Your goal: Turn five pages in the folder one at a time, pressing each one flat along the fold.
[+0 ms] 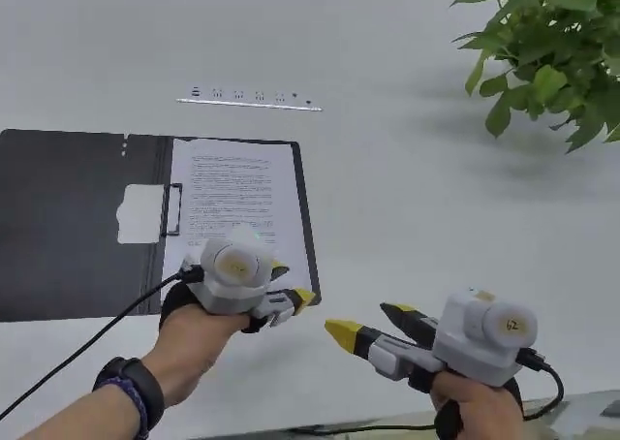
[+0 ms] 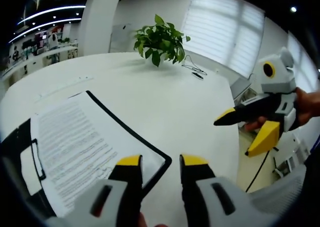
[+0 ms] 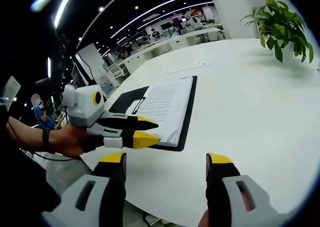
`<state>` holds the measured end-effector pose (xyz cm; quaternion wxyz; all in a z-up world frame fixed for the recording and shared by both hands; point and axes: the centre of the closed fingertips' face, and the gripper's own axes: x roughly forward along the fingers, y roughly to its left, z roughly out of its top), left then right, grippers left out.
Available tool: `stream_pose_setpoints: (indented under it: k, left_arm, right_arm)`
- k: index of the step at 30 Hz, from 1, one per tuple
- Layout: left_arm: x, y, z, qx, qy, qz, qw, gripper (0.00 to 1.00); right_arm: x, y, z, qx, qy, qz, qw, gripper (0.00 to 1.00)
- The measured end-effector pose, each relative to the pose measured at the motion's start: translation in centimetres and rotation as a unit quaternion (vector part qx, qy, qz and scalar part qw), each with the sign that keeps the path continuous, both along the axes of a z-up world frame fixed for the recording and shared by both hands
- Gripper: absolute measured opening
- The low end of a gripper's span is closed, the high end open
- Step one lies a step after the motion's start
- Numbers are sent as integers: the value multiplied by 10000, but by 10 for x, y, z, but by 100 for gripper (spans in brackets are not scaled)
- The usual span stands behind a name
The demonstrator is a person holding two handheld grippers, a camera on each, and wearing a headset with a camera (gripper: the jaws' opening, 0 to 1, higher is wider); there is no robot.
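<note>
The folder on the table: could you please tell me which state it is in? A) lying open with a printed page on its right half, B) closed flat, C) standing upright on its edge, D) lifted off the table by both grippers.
A: the folder lies open and flat on the table, with a printed page showing on its right half.

The left tongs (image 1: 293, 283) sit in the left hand (image 1: 194, 331) with their jaws parted a little, tips pointing right and slightly away from the person. A dark band (image 1: 131, 387) wraps that wrist. The right tongs (image 1: 368, 321), gripped from below by the right hand (image 1: 475, 401), point left toward them with jaws spread wider. Both hang near the front edge of the counter (image 1: 407, 217), their tips close but apart.
</note>
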<state>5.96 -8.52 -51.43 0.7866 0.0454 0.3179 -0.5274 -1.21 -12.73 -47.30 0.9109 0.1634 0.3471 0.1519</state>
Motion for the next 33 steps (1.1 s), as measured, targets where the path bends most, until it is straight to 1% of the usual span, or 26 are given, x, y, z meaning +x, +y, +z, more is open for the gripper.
stream_pose_setpoints:
  k: [2,9,12,16,20,22,24,29,33]
  left_arm:
    - [2,0,-6,52,41,82,9999,25]
    - [6,-3,-11,50,59,189,9998,18]
    - [4,-6,-14,59,106,204,9997,16]
    - [4,-7,-18,100,108,234,9996,14]
    - [4,-9,-18,93,86,286,9995,13]
    - [5,-9,-19,112,41,327,9994,11]
    - [4,-10,-21,140,59,326,9994,10]
    - [1,-11,-24,184,30,277,9994,8]
    - [4,-9,-26,246,-20,330,9992,2]
  right_arm:
    - [-1,-2,-3,19,28,-40,10000,62]
    - [-1,-8,-8,93,68,-134,9998,62]
    - [0,-9,-8,125,68,-155,9998,61]
    - [2,-10,-9,134,71,-151,9998,61]
    - [5,-11,-9,160,54,-156,9997,61]
    - [5,-11,-10,157,66,-140,9998,61]
    - [6,-10,-11,165,71,-122,9998,61]
    - [11,-9,-12,187,70,-103,9997,61]
    - [15,-8,-11,205,37,-107,9997,61]
